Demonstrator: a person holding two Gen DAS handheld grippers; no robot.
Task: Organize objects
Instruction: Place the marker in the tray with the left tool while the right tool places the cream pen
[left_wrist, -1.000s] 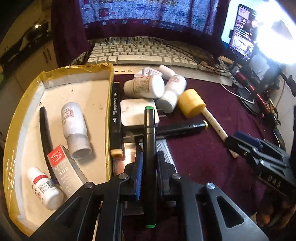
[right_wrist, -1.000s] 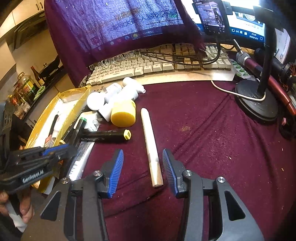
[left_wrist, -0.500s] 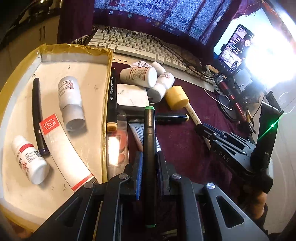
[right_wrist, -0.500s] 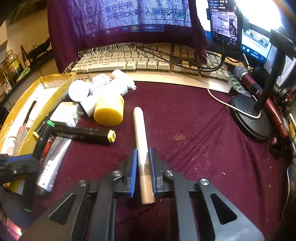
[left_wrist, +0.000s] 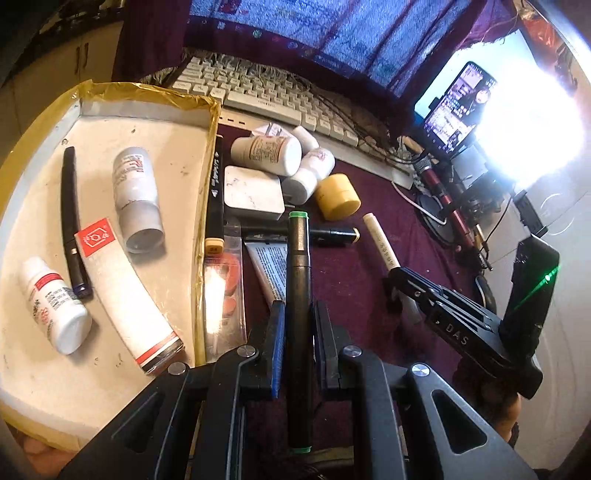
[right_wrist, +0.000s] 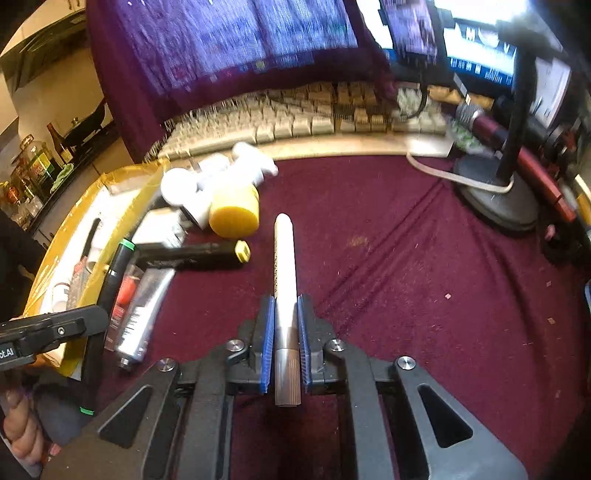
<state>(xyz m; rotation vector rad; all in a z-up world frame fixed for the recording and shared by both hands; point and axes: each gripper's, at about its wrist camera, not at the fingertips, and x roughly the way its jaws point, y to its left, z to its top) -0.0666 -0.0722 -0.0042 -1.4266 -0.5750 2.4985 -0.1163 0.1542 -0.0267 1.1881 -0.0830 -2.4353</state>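
In the left wrist view my left gripper (left_wrist: 299, 317) is shut on a black marker with green ends (left_wrist: 298, 266), held above the maroon cloth just right of the gold-edged tray (left_wrist: 147, 92). The right wrist view shows my right gripper (right_wrist: 285, 317) shut on a white pen (right_wrist: 285, 258) that points away towards the keyboard. The same pen (left_wrist: 380, 240) and the right gripper (left_wrist: 406, 284) appear at the right of the left wrist view. The green-ended marker (right_wrist: 114, 269) and the left gripper (right_wrist: 51, 328) show at the left edge of the right wrist view.
The tray holds white bottles (left_wrist: 136, 192), a black pen (left_wrist: 70, 206) and a red-and-white box (left_wrist: 122, 288). On the cloth lie white bottles (left_wrist: 269, 151), a white charger (left_wrist: 255, 192), a yellow jar (left_wrist: 338, 197), a yellow-tipped marker (left_wrist: 332, 234), a tube (left_wrist: 273, 269) and a blister pack (left_wrist: 225, 288). A keyboard (right_wrist: 314, 125) and microphone stand (right_wrist: 498, 199) stand behind.
The right gripper's jaws, open around the white pen a second ago, have shut on it. The left gripper has swung and rolled a little, still holding the marker.
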